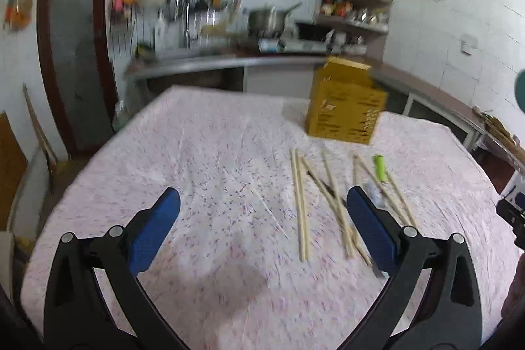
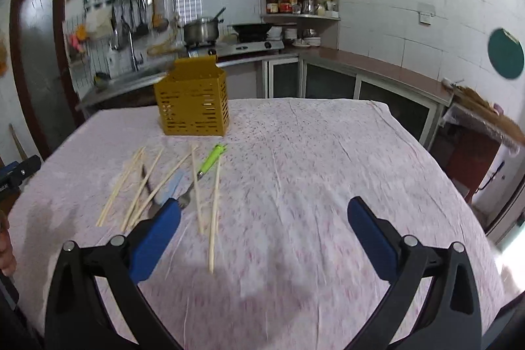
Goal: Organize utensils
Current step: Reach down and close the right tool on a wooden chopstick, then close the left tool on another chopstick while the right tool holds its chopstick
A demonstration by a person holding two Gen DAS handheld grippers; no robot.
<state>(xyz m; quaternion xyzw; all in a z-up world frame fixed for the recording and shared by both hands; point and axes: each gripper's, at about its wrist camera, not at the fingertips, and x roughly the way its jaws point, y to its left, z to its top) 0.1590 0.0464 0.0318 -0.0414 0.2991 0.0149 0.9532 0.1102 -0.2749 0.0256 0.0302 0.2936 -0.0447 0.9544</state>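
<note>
Several wooden chopsticks (image 2: 215, 209) lie scattered on the pink tablecloth (image 2: 311, 153), with a green-handled fork (image 2: 210, 161), a pale blue-handled utensil (image 2: 172, 186) and a dark-handled knife (image 2: 147, 182) among them. A yellow slotted utensil holder (image 2: 193, 100) stands upright behind them. My right gripper (image 2: 264, 212) is open and empty, right of the pile. In the left wrist view the chopsticks (image 1: 302, 209), the green handle (image 1: 380, 167) and the holder (image 1: 346, 104) appear to the right. My left gripper (image 1: 264, 205) is open and empty, left of the pile.
The cloth-covered table (image 1: 197, 153) fills the foreground. Behind it a kitchen counter (image 2: 377, 64) carries a stove with a pot (image 2: 200, 31) and a wok (image 2: 252, 28). A dark door (image 1: 70, 54) stands at the left. The other gripper's edge (image 2: 16, 173) shows at far left.
</note>
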